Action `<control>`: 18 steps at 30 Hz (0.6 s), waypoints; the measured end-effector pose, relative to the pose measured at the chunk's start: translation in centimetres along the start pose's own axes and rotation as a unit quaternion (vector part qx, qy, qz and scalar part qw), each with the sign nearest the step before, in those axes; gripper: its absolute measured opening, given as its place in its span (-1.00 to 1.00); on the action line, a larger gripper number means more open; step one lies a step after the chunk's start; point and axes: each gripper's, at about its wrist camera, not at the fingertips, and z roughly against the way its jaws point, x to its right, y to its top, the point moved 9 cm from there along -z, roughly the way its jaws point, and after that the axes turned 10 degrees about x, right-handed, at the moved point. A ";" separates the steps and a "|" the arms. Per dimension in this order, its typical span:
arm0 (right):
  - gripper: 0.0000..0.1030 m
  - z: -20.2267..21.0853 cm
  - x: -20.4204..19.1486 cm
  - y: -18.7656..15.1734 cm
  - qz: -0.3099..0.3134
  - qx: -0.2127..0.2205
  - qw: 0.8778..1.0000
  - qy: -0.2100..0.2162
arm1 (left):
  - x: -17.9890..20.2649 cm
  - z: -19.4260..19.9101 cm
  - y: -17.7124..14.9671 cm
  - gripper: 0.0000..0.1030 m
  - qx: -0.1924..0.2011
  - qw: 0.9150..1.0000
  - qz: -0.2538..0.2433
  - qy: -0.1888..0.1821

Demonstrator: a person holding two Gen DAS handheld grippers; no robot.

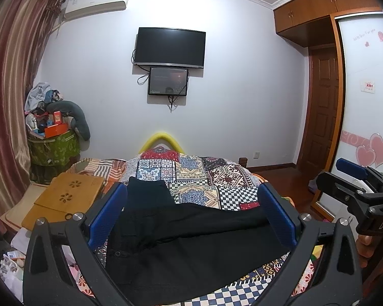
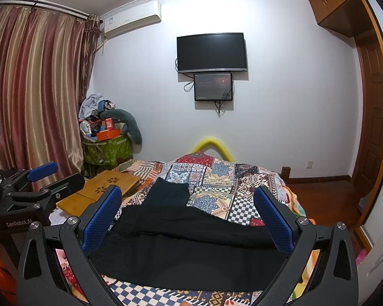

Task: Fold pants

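Where the patchwork quilt (image 1: pixel 217 176) covers the bed, the black pants (image 1: pixel 191 239) lie across its near end, one leg section angled away toward the far wall. A bamboo lap tray (image 2: pixel 107 186) rests on the bed's left side. The left gripper (image 1: pixel 191 206) is held above the pants, jaws spread wide, gripping nothing. The right gripper (image 2: pixel 189 209) is likewise above the pants, jaws wide apart and empty.

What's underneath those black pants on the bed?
The black pants lie on a patchwork quilt with checkered and floral squares, which shows all around them. What the quilt's pattern looks like directly beneath the pants is covered, as is the bed below.
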 end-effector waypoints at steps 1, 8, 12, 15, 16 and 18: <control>0.99 0.0 0.0 0.0 0.000 0.000 1.000 0.001 | 0.0 0.0 0.1 1.00 0.002 1.000 -0.003 0.000; 0.99 -0.1 0.0 -0.2 -0.002 0.000 1.000 -0.001 | 0.0 -0.2 0.1 1.00 0.003 1.000 -0.010 0.001; 0.99 -0.4 0.2 -0.3 -0.003 -0.003 1.000 -0.002 | -0.1 -0.5 -0.2 1.00 0.000 1.000 -0.004 -0.002; 0.99 -0.6 0.5 -0.7 -0.004 -0.007 1.000 -0.006 | -0.4 -1.3 -0.6 1.00 -0.007 1.000 -0.003 -0.001; 0.99 -0.8 0.7 -0.9 -0.006 -0.011 1.000 -0.009 | -0.5 -1.8 -0.8 1.00 -0.012 1.000 0.001 0.000; 0.99 -1.2 1.0 -1.3 -0.007 -0.018 1.000 -0.012 | -0.9 -2.8 -1.2 1.00 -0.020 1.000 0.003 0.001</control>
